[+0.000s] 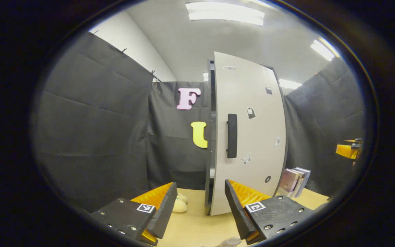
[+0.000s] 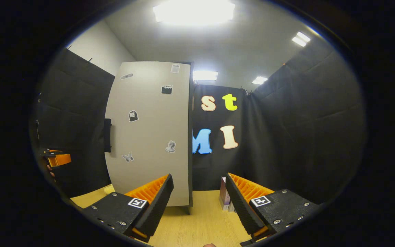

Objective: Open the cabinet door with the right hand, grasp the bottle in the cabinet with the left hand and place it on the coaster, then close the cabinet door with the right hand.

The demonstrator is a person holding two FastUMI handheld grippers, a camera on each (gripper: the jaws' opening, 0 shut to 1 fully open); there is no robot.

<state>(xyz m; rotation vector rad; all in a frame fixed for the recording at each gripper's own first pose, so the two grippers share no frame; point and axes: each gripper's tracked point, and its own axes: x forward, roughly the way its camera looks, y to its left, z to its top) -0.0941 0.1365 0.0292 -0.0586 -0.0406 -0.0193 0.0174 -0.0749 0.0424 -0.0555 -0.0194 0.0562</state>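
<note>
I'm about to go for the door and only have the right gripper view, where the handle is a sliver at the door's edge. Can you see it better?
Observer: Yes. In the left gripper view the handle faces the camera: a dark vertical bar near the left edge of the cabinet door, about mid-height.
Operator: Is the left claw carrying anything?
Observer: No, the left claw is open with nothing between its fingers.
Operator: Anything on the table on that side?
Observer: A pale rounded object lies on the table just left of the cabinet's base.
</note>
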